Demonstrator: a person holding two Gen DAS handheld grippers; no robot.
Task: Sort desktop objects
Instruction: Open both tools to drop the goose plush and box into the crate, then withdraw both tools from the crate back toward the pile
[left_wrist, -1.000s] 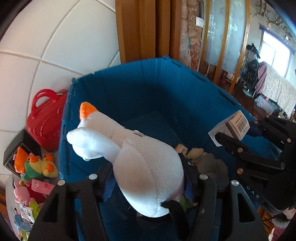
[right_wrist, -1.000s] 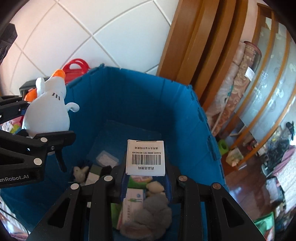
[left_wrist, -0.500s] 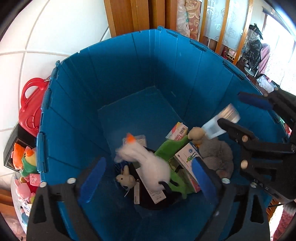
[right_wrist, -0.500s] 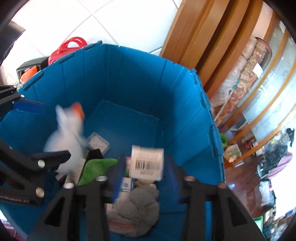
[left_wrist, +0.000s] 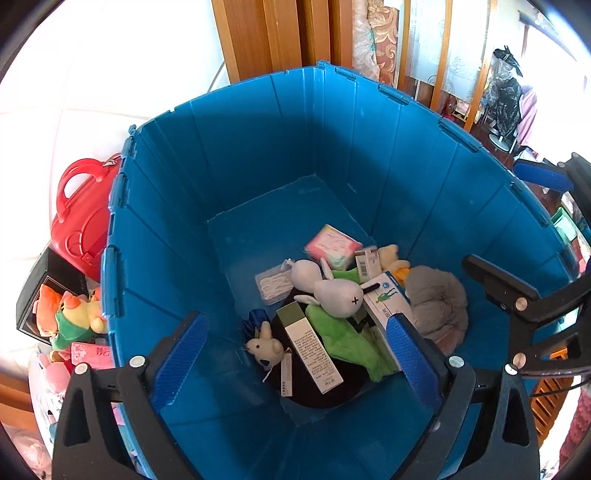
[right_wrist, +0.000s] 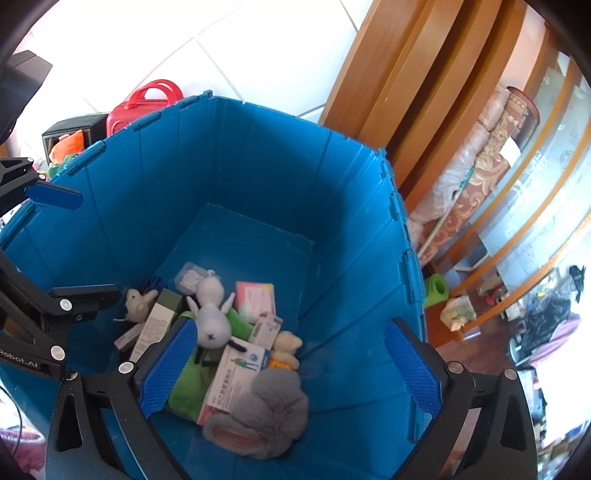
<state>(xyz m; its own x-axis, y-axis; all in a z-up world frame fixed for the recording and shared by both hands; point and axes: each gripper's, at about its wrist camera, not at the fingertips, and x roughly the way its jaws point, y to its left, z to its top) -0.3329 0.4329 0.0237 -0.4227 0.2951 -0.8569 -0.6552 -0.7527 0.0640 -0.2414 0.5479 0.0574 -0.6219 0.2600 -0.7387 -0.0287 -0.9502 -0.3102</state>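
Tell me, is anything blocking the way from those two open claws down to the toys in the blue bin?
Nothing visible does. The left gripper and right gripper, whose jaws are opening, hang empty over the open-topped blue bin; the white goose plush lies uncovered atop the pile.

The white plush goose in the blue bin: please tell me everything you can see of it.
The white plush goose is soft white fabric with a long neck and a stitched black cross on its rounded end. It lies on its side on the pile inside the blue bin, across a green plush, touching the white medicine box. No claw holds it.
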